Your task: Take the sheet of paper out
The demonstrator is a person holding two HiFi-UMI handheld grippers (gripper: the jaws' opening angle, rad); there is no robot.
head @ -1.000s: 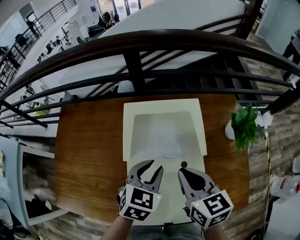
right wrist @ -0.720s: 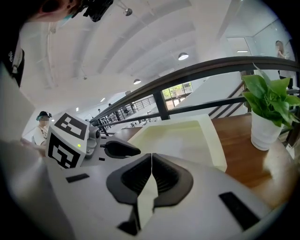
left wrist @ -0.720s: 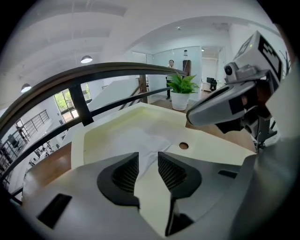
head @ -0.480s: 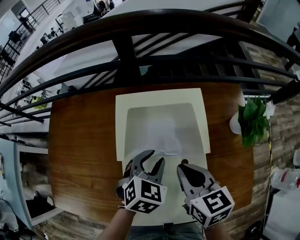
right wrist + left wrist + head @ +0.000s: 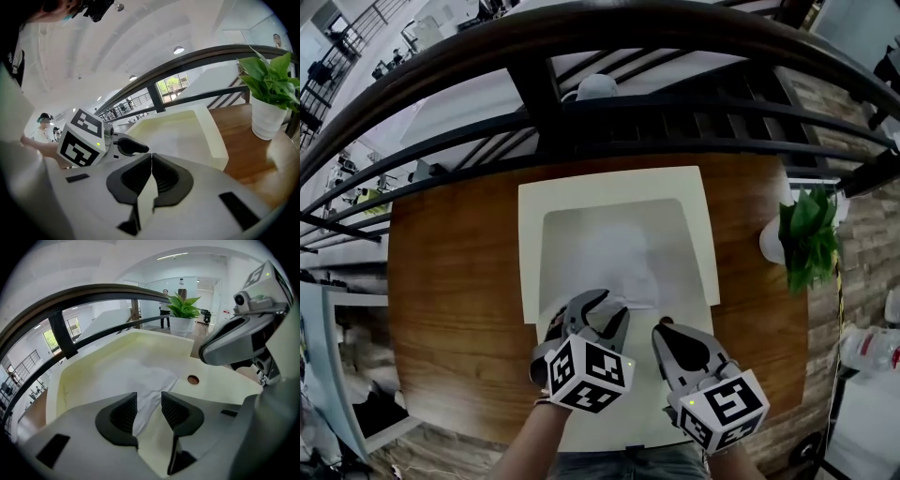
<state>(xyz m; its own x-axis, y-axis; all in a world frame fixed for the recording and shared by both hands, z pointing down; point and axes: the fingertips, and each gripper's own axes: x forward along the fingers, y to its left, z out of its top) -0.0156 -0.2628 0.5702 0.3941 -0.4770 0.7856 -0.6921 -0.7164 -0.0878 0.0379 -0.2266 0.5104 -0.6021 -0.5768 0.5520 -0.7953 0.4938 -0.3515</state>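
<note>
A white sheet of paper [image 5: 614, 255] lies flat in a shallow cream tray [image 5: 619, 183] on the wooden table. My left gripper [image 5: 598, 307] hovers over the sheet's near edge, its jaws opening. In the left gripper view the paper [image 5: 136, 376] runs down to a corner between the left gripper [image 5: 149, 401] pads, which do not press on it. My right gripper [image 5: 664, 330] is just to the right, over the tray's near ledge, shut with nothing in it. The right gripper [image 5: 151, 161] view shows its pads touching each other.
A small brown round spot [image 5: 192, 379] marks the tray ledge beside the paper. A potted plant [image 5: 806, 234] stands at the table's right edge. A black railing [image 5: 581, 112] runs just beyond the table's far edge. Bare wood [image 5: 450, 281] lies left of the tray.
Both grippers have sunk and edged forward toward the tray. The left one now reaches over the paper's near edge. The right one stays shut.
</note>
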